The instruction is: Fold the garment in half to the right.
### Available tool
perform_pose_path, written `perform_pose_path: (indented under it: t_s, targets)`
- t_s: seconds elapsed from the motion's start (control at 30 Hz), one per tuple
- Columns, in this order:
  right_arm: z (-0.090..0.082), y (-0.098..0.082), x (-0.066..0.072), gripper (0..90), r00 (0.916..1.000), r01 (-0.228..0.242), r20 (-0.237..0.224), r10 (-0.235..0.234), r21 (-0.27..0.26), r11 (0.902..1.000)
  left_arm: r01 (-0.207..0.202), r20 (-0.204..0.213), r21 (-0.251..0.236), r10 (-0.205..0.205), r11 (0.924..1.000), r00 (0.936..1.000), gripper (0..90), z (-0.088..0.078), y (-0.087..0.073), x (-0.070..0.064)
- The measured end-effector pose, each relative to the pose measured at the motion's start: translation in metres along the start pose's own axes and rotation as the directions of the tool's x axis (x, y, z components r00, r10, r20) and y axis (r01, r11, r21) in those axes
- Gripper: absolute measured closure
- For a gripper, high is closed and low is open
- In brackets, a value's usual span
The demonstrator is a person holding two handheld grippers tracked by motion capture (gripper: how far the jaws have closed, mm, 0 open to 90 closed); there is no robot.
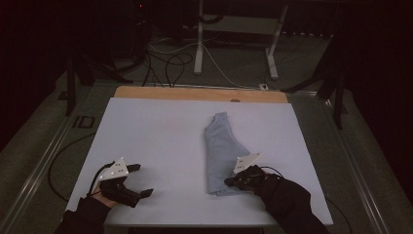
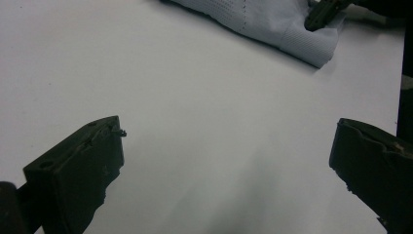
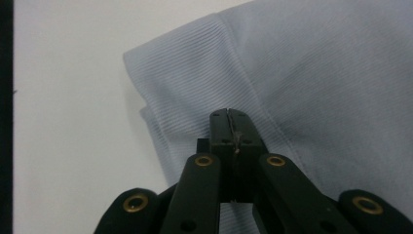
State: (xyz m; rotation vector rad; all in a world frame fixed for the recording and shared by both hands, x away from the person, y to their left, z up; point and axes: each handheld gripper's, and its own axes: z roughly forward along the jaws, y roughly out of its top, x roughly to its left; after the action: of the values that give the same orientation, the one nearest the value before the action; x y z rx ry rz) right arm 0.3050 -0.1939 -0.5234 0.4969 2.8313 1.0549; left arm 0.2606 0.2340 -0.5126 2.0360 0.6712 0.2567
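Observation:
A light blue folded garment (image 1: pixel 221 148) lies on the white table cover (image 1: pixel 156 131), right of the middle. My right gripper (image 1: pixel 230 182) rests its tip on the garment's near ribbed hem. In the right gripper view its jaws (image 3: pixel 229 117) stand pressed together above the ribbed fabric (image 3: pixel 316 73), and no cloth shows between them. My left gripper (image 1: pixel 141 180) sits at the near left of the table, its jaws wide apart over bare cover. The left gripper view has the open jaws (image 2: pixel 229 131) low in the frame. Farther off in that view are the garment (image 2: pixel 272 22) and the right gripper's tip (image 2: pixel 321 14).
A strip of wooden tabletop (image 1: pixel 199 93) shows beyond the white cover. Behind the table are white frame legs (image 1: pixel 198 44) and loose cables (image 1: pixel 170 63) on the floor. Metal rails (image 1: pixel 44 156) run along both sides of the table.

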Motion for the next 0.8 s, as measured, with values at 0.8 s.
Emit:
perform_pose_path:
  t_s: [0.8]
  targets:
    - [-0.011, -0.014, 0.008, 90.0, 0.9978, 0.022, -0.063, -0.021, 0.009, 0.9997, -0.004, 0.004, -0.009, 0.004, 0.9999, 1.0000, 0.7, -0.003, 0.000, -0.001]
